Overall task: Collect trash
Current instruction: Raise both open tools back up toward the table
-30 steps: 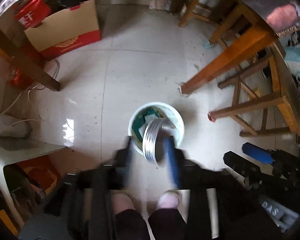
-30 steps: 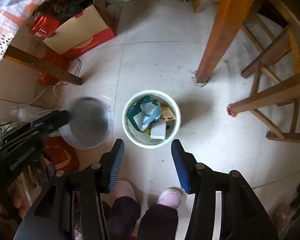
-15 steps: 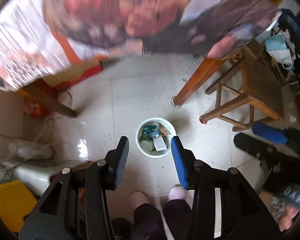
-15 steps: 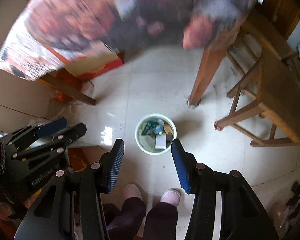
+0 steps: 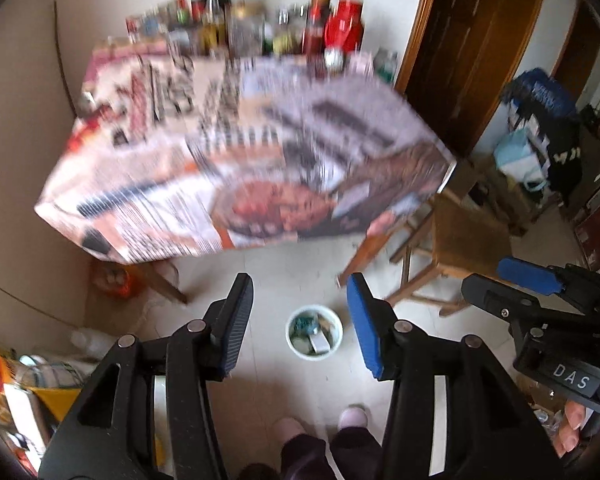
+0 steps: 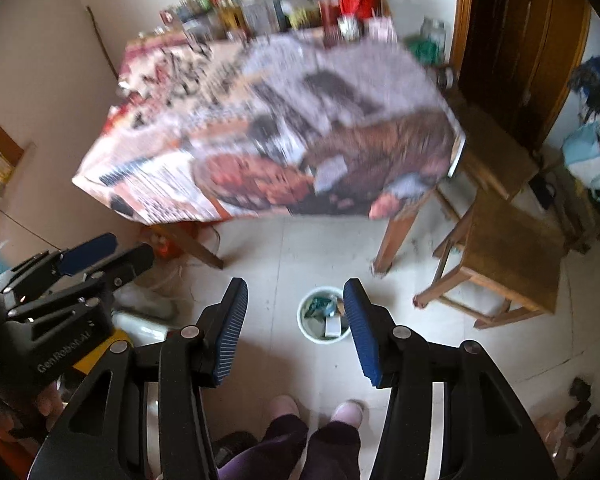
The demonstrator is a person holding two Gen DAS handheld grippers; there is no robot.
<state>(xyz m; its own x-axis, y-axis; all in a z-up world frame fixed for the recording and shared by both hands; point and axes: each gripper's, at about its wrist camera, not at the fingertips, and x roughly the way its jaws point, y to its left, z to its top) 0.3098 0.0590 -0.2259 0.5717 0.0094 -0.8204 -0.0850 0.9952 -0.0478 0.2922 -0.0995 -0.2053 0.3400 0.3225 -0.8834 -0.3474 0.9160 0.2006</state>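
- Pale floor tiles (image 5: 284, 276) fill the lower middle of both views, under a table (image 6: 268, 128) draped with a blurred printed sheet across the upper half; bottles and jars (image 5: 260, 20) crowd its far edge at the top.
- Trash bin (image 5: 314, 332), white and round, stands on the floor in the lower centre of the left view, well below both tools, with green and pale scraps visible inside. It shows again in the right view (image 6: 325, 316), near the table leg (image 6: 396, 236).
- Left gripper (image 5: 296, 320) has its jaws spread wide with nothing between them; only the distant bin shows in the gap.
- Right gripper (image 6: 294, 324) is likewise wide apart and empty.
- A wooden stool (image 6: 512, 256) stands at the right of the frame, near the bin.
- The person's slippered feet (image 6: 316, 410) stand just below the bin in the frame.
- Judgement: with both tools empty and raised toward table height, the next piece of trash probably has to be found on or around the table.
- Risk: the motion blur suggests fast swinging; a hasty reach among the packed bottles could knock one over.
- Risk: the loose sheet could snag on a jaw and drag what stands on it.
- Risk: a drop from this height could miss the small bin.
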